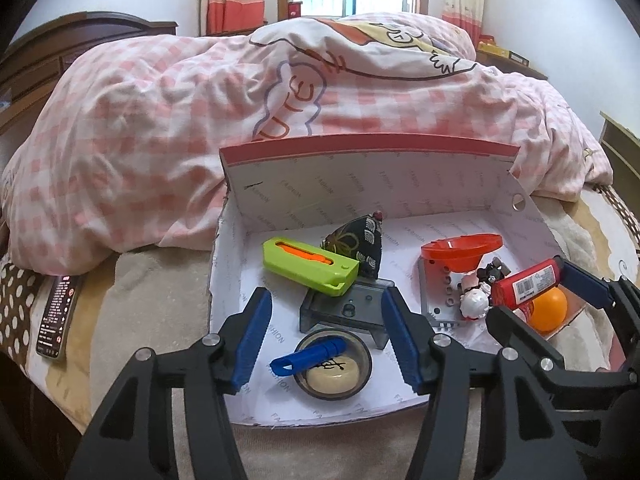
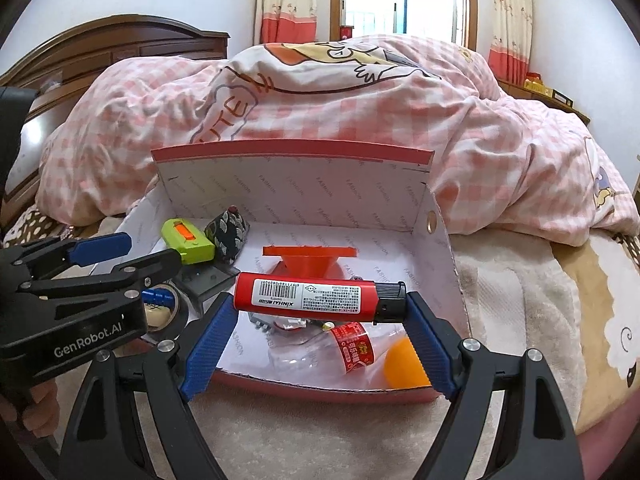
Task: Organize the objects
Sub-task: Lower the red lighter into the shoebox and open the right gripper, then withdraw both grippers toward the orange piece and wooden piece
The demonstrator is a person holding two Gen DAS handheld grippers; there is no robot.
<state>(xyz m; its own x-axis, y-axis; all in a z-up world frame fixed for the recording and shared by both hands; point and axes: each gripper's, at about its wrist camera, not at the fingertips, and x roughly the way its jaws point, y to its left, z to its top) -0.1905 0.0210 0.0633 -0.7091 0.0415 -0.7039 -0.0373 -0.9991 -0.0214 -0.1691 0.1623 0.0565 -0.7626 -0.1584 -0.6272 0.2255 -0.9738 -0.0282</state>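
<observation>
Right gripper: its blue pads squeeze a red lighter by both ends, lying sideways.
Box: white, open, on the bed, under the lighter.
In the box: orange ball, green case, orange funnel.
Left gripper: beside the box, holding nothing.

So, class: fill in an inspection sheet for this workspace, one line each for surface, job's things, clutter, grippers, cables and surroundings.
Surface: bed with beige blanket; open cardboard box on it.
Job's things: red lighter held lengthwise over the box; inside lie a green case, orange funnel, patterned pouch, grey block, round dish with blue piece, orange ball.
Clutter: phone on the bed, left of the box.
Grippers: right gripper shut on the lighter; left gripper open above the dish, nothing between its fingers.
Cables: nothing seen.
Surroundings: pink checked quilt, headboard, curtained window.
</observation>
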